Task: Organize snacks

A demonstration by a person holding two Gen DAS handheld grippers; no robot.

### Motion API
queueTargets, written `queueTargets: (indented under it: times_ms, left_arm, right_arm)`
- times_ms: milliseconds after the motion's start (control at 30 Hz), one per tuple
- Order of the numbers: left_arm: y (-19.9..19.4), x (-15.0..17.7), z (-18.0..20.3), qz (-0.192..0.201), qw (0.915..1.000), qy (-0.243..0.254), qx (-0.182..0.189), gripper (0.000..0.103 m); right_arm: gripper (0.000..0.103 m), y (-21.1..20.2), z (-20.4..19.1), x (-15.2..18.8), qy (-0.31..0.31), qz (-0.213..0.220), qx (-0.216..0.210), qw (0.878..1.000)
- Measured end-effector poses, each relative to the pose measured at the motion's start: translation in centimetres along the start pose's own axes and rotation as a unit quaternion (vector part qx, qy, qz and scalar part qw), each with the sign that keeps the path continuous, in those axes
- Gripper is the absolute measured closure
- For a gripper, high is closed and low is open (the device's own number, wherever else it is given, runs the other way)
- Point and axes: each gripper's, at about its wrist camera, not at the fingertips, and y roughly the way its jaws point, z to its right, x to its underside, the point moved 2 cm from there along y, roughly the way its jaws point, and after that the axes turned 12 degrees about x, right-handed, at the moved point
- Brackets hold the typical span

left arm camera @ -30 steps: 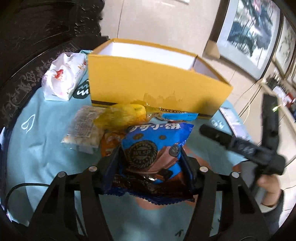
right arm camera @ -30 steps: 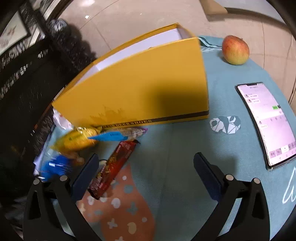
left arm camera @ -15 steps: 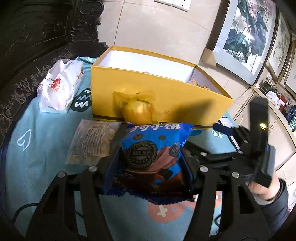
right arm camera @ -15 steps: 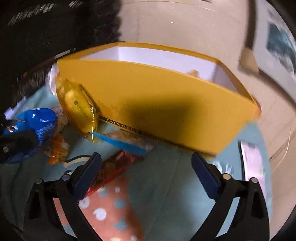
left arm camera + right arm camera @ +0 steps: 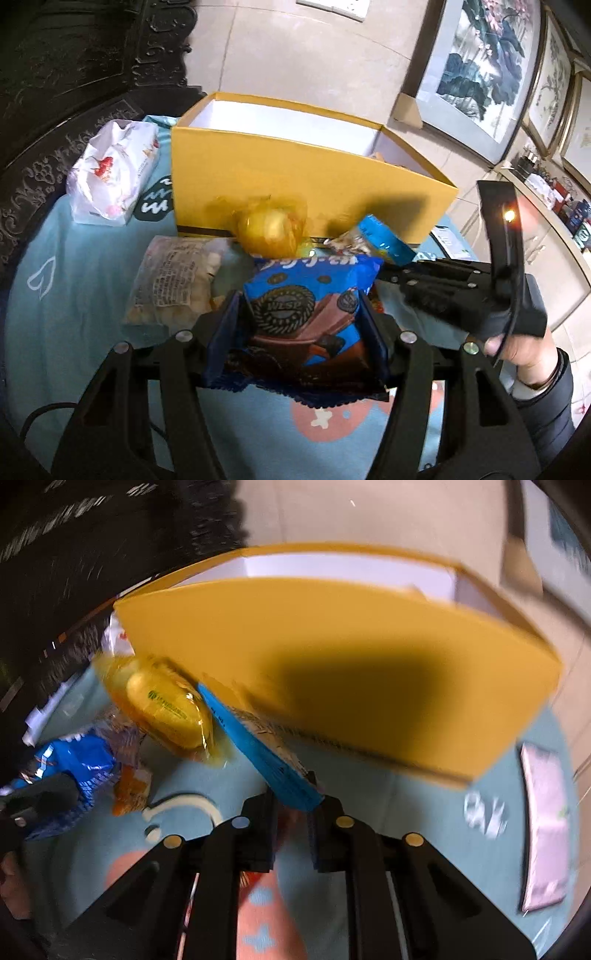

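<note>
While the left gripper (image 5: 301, 325) pinches a blue cookie packet (image 5: 310, 306) near the yellow box (image 5: 295, 177), the right gripper (image 5: 293, 823) has closed, seemingly on a light-blue snack packet (image 5: 258, 746); blur obscures contact.

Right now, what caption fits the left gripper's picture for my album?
Left gripper holds a blue cookie packet before the yellow box.

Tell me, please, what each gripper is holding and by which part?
Left gripper: blue cookie packet, clamped across its lower half. Right gripper: shut on the near end of the light-blue snack packet.
</note>
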Motion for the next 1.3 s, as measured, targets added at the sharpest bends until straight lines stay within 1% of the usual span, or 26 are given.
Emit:
queueTargets:
  times_ms: [67, 133, 267, 400, 467, 500, 533, 600, 633, 667, 700, 733, 767, 833, 867, 933, 967, 1000, 1067, 1100, 1133, 1167, 1200, 1233, 1267, 1300]
  left_arm:
    - [0.2, 0.1, 0.3, -0.001, 1.0000, 0.005, 0.005, 0.040]
    - [0.4, 0.2, 0.3, -0.001, 1.0000, 0.007, 0.004, 0.040]
    - [0.1, 0.1, 0.6, -0.001, 1.0000, 0.000, -0.001, 0.041]
    - [-0.5, -0.2, 1.9, -0.005, 0.9998, 0.003, -0.021, 0.041]
    - [-1.2, -0.7, 3.2, -0.001, 0.9997, 0.014, -0.018, 0.041]
    - [-1.6, -1.0, 3.9, 0.005, 0.9997, 0.020, -0.015, 0.044]
    - [-1.9, -1.3, 4.5, 0.010, 0.9994, 0.028, -0.014, 0.045]
    - [-2.2, -1.6, 5.3, 0.014, 0.9989, 0.036, -0.027, 0.045]
    - [-1.9, -1.5, 5.4, 0.011, 0.9991, 0.034, -0.024, 0.045]
    - [-1.6, -1.4, 5.3, 0.005, 0.9991, 0.033, -0.026, 0.045]
    - [-1.3, -1.2, 5.1, -0.001, 0.9990, 0.030, -0.032, 0.045]
    - [-0.8, -0.9, 4.7, -0.007, 0.9990, 0.024, -0.038, 0.045]
    - [-0.5, -0.7, 4.4, -0.012, 0.9990, 0.019, -0.040, 0.046]
    - [-0.4, -0.3, 3.9, -0.017, 0.9989, 0.013, -0.043, 0.046]
    - [-0.5, 0.1, 3.9, -0.020, 0.9987, 0.015, -0.044, 0.046]
    - [-0.3, 0.8, 4.2, -0.032, 0.9981, 0.028, -0.044, 0.044]
    - [-0.1, 1.4, 4.5, -0.041, 0.9974, 0.038, -0.044, 0.038]
    - [0.1, 1.8, 4.7, -0.047, 0.9967, 0.046, -0.047, 0.034]
    - [0.5, 2.6, 4.9, -0.054, 0.9957, 0.057, -0.050, 0.032]
    - [0.7, 2.9, 4.8, -0.057, 0.9956, 0.053, -0.051, 0.032]
    - [0.8, 3.1, 4.6, -0.060, 0.9957, 0.049, -0.051, 0.032]
    - [0.9, 3.3, 4.3, -0.064, 0.9956, 0.045, -0.051, 0.029]
    - [0.9, 3.5, 4.2, -0.066, 0.9956, 0.043, -0.052, 0.026]
    - [0.8, 3.6, 4.1, -0.066, 0.9954, 0.044, -0.053, 0.024]
    - [0.8, 3.6, 4.1, -0.066, 0.9952, 0.046, -0.054, 0.021]
    - [0.8, 3.7, 4.2, -0.066, 0.9951, 0.050, -0.055, 0.018]
  right_arm:
    - [0.089, -0.7, 1.2, 0.2, 0.029, 0.003, -0.016, 0.999]
    - [0.089, -1.8, 2.1, 0.2, 0.045, 0.016, -0.034, 0.998]
    - [0.089, -4.1, 2.4, 0.0, 0.060, 0.045, -0.067, 0.995]
    - [0.089, -6.3, 2.6, -0.7, 0.069, 0.074, -0.095, 0.990]
    - [0.089, -7.3, 2.6, -1.0, 0.072, 0.086, -0.104, 0.988]
    - [0.089, -7.7, 2.7, -1.0, 0.072, 0.090, -0.104, 0.988]
    - [0.089, -7.8, 2.8, -0.9, 0.071, 0.089, -0.105, 0.988]
    - [0.089, -7.3, 3.2, -0.6, 0.069, 0.075, -0.100, 0.990]
    - [0.085, -6.6, 3.1, -0.3, 0.061, 0.058, -0.093, 0.992]
    - [0.061, -6.0, 3.0, 0.0, 0.055, 0.044, -0.082, 0.994]
    - [0.044, -5.4, 3.2, 0.5, 0.056, 0.033, -0.058, 0.996]
    - [0.023, -5.1, 3.6, 1.0, 0.065, 0.030, -0.031, 0.997]
    - [0.017, -4.8, 4.0, 1.2, 0.077, 0.029, -0.016, 0.996]
    - [0.012, -4.4, 4.6, 1.2, 0.096, 0.032, -0.020, 0.995]
    - [0.008, -4.3, 4.5, 1.1, 0.094, 0.032, -0.013, 0.995]
    - [0.008, -3.8, 3.2, 0.6, 0.059, 0.029, 0.018, 0.998]
    - [0.008, -3.4, 2.6, 0.4, 0.043, 0.025, 0.029, 0.998]
    - [0.008, -2.5, 1.6, 0.0, 0.022, 0.010, 0.034, 0.999]
    - [0.008, -1.1, 0.8, -0.2, -0.002, -0.012, 0.049, 0.999]
    - [0.008, 0.0, 0.4, -0.2, -0.012, -0.026, 0.067, 0.997]
    - [0.010, 0.8, 0.3, -0.1, -0.011, -0.039, 0.073, 0.997]
    - [0.017, 1.4, 0.4, 0.1, -0.004, -0.052, 0.062, 0.997]
    - [0.025, 1.4, 0.7, 0.2, 0.009, -0.052, 0.026, 0.998]
    - [0.044, 1.2, 1.0, 0.2, 0.015, -0.055, -0.002, 0.998]
    - [0.049, 0.9, 1.3, 0.3, 0.019, -0.058, -0.008, 0.998]
    - [0.050, 0.5, 2.1, 0.4, 0.028, -0.057, 0.001, 0.998]
